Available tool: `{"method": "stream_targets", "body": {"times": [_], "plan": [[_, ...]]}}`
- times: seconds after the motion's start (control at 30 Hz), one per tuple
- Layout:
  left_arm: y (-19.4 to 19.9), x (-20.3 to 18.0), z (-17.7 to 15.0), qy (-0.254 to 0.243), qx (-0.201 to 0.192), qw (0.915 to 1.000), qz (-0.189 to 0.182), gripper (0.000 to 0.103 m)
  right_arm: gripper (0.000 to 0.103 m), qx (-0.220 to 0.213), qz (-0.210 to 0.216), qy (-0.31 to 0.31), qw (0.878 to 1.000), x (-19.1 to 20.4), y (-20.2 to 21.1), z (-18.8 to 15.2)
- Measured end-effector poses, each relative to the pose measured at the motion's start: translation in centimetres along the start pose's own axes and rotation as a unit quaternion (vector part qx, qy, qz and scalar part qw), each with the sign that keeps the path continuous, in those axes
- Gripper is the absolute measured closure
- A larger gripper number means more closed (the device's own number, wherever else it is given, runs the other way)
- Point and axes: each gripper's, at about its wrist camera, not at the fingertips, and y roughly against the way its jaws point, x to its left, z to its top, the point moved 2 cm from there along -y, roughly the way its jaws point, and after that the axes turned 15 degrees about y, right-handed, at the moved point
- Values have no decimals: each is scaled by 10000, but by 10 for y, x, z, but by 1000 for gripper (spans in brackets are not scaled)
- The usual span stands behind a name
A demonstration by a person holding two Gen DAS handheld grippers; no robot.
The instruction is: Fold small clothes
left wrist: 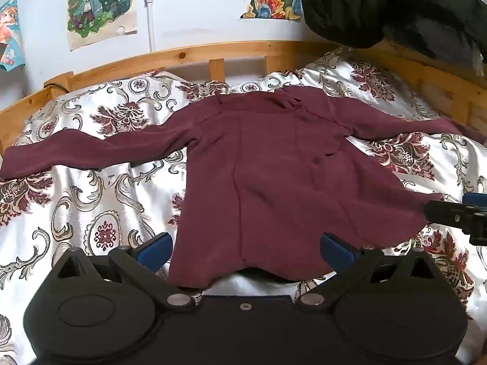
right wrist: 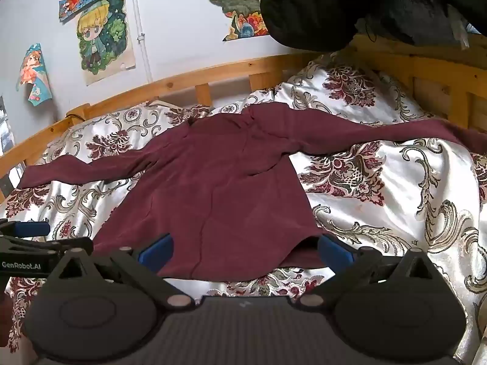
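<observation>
A maroon long-sleeved top (left wrist: 268,176) lies spread flat on the patterned bedspread (left wrist: 91,206), both sleeves stretched out to the sides, collar toward the headboard. It also shows in the right wrist view (right wrist: 213,188). My left gripper (left wrist: 246,249) is open, its blue pads either side of the near-left part of the hem. My right gripper (right wrist: 245,251) is open over the near-right part of the hem. Neither holds cloth. The right gripper shows at the right edge of the left wrist view (left wrist: 462,213); the left gripper shows at the left edge of the right wrist view (right wrist: 27,237).
A wooden bed rail (left wrist: 213,57) runs along the far side and right of the bed. A black padded garment (left wrist: 380,6) hangs over the far right corner. Posters (left wrist: 100,6) are on the wall behind.
</observation>
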Motion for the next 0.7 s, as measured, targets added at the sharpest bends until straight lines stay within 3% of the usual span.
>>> {"method": "stream_targets", "body": {"times": [0.7], "plan": [[-3,2,1,21,103,9999,-2,1,0,77,21,-72,9999,-5,-3,-1]]}}
